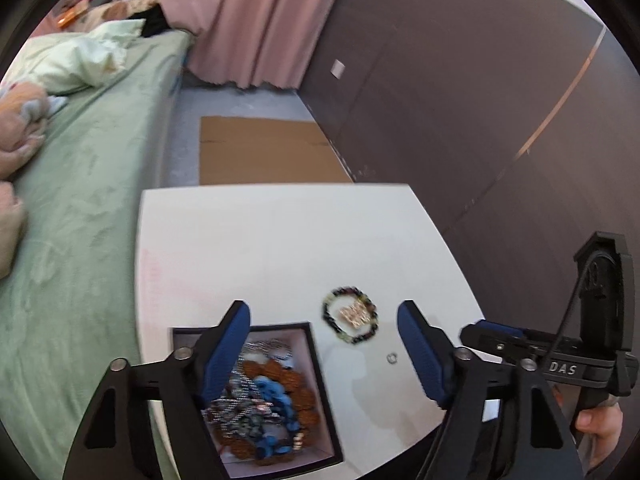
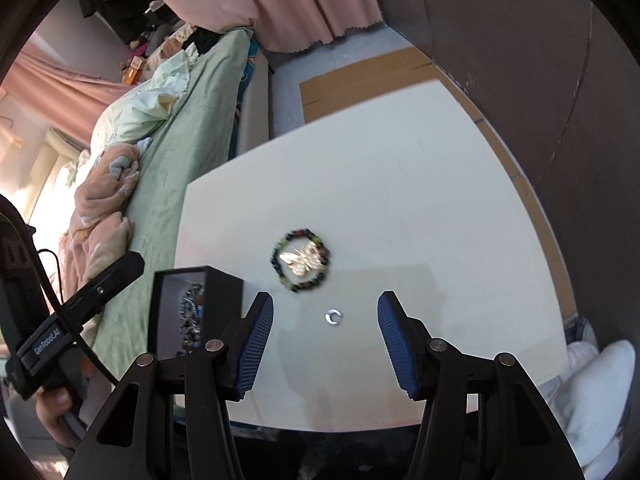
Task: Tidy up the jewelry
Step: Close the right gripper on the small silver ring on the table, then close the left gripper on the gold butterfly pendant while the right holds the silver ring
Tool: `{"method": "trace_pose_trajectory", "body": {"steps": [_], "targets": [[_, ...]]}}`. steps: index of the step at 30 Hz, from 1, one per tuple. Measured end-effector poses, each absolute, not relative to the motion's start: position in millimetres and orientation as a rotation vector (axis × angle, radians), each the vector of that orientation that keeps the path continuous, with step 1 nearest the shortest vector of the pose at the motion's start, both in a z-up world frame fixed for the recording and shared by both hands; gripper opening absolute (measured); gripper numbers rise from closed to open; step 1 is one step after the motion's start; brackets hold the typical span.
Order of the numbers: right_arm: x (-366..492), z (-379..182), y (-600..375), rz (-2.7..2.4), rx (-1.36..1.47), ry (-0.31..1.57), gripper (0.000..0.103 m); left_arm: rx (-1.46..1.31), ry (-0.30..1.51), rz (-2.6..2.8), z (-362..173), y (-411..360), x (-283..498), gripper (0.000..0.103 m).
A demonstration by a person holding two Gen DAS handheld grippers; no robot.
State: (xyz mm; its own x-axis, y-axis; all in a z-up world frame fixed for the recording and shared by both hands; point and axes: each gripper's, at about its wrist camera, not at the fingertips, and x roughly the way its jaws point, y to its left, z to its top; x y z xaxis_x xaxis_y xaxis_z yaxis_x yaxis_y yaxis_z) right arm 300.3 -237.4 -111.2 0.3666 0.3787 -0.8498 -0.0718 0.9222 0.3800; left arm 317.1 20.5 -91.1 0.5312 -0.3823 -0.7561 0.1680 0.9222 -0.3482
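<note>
On the white table (image 1: 280,240) (image 2: 400,184) stands a dark square box (image 1: 320,392) (image 2: 222,280) full of beaded jewelry (image 1: 264,392). A dark beaded bracelet (image 1: 338,334) (image 2: 276,260) lies beside the box, with a gold butterfly piece (image 1: 354,315) (image 2: 302,262) inside its loop. A small silver ring (image 1: 391,358) (image 2: 333,317) rests nearer the front edge. My left gripper (image 1: 324,322) is open above the box's right wall, nothing between its blue pads. My right gripper (image 2: 326,314) is open, with the ring in view between its fingertips, untouched. In the left wrist view, the right gripper (image 1: 500,340) shows at the right.
A green-covered bed (image 1: 80,200) (image 2: 180,140) runs along the table's left side. A dark wall panel (image 1: 480,100) stands to the right. Flat cardboard (image 1: 264,152) lies on the floor beyond the table. Pink curtains (image 1: 248,20) hang at the back. White fabric (image 2: 596,392) lies at lower right.
</note>
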Motion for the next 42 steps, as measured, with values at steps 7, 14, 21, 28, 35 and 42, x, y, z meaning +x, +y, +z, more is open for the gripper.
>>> {"method": "trace_pose_trajectory", "body": {"steps": [7,14,21,28,35,42], "targets": [[302,-150,-222,0.359,0.254,1.228,0.036,-0.205,1.004,-0.331,-104,-2,325,0.064],[308,-158,-197,0.434,0.046,1.237,0.036,-0.223,1.01,-0.3,-107,6,334,0.064],[314,-168,-182,0.488,-0.149,1.255,0.036,-0.238,1.017,-0.279,-110,16,338,0.064],[315,-184,-175,0.528,-0.249,1.279,0.036,-0.257,1.006,-0.261,-106,28,340,0.064],[316,-182,-173,0.555,-0.306,1.245,0.034,-0.266,1.003,-0.246,-105,35,342,0.064],[318,-183,-180,0.549,-0.274,1.245,0.014,-0.256,1.011,-0.262,-107,29,342,0.064]]}}
